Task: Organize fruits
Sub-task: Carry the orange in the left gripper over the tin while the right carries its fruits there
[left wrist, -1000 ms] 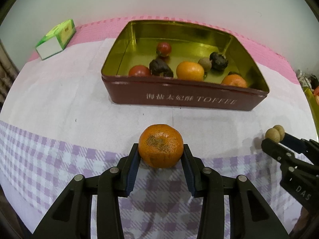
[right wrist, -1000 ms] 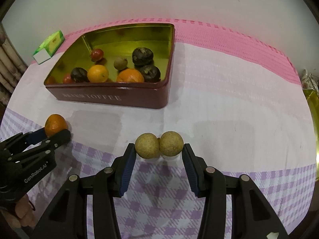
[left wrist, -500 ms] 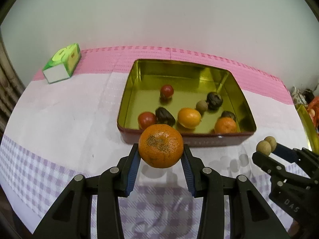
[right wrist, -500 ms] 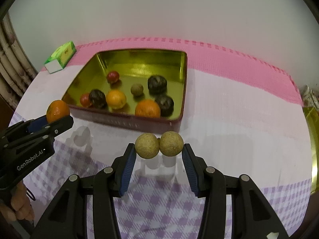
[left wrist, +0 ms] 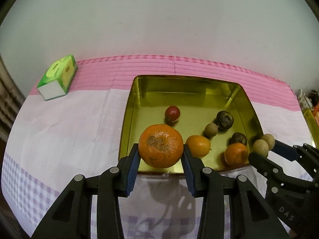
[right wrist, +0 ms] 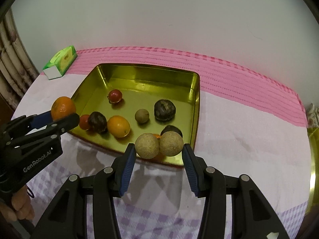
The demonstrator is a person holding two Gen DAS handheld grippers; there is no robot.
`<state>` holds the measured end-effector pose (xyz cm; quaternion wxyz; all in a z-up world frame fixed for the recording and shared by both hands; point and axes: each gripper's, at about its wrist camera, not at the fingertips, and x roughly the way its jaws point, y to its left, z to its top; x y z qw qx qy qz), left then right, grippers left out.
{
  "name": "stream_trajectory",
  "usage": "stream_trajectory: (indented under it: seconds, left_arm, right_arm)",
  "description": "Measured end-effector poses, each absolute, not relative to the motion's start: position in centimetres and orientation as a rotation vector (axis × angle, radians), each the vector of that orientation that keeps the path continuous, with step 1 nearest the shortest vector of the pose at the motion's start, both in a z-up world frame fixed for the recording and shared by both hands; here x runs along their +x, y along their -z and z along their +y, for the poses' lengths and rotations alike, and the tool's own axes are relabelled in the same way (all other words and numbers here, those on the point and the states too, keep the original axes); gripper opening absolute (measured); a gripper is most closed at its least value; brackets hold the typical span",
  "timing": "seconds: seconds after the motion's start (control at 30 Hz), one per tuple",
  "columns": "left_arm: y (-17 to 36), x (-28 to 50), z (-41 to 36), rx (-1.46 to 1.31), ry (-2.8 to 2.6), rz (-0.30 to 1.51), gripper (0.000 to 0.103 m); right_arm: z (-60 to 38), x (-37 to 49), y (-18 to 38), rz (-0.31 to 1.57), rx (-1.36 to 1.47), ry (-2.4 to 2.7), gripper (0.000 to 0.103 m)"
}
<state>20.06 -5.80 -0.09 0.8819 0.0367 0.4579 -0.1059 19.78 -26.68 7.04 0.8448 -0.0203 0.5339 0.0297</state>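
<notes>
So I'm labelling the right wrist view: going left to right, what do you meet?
Green tissue box → mandarin in the left gripper → red cherry tomato → dark wrinkled fruit → pink cloth band.

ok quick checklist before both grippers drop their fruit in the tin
1. Left gripper shut on the mandarin: ok.
2. Right gripper shut on both longans: ok.
3. Mandarin past the tin's near rim: ok, it seems.
4. Longans past the near rim: ok, only just.
5. Bare floor under the mandarin: cannot tell, it hides what lies below.
6. Grippers apart from each other: ok.
</notes>
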Motion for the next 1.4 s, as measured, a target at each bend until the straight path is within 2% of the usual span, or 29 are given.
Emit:
stream_trajectory:
  seconds: [0.67,1.4]
  left_arm:
    - [2.8,23.1,-6.6,0.100,0.221,1.011,0.042]
    - [2.8,23.3,-6.7,0.102,0.217,1.013,0.043]
  right_arm:
    - [-26.7,23.3,-4.1,1.166,-0.062,-0.066,0.044]
    - [-26.9,23.4,-3.4,1.193,-0.053,-0.055,0.046]
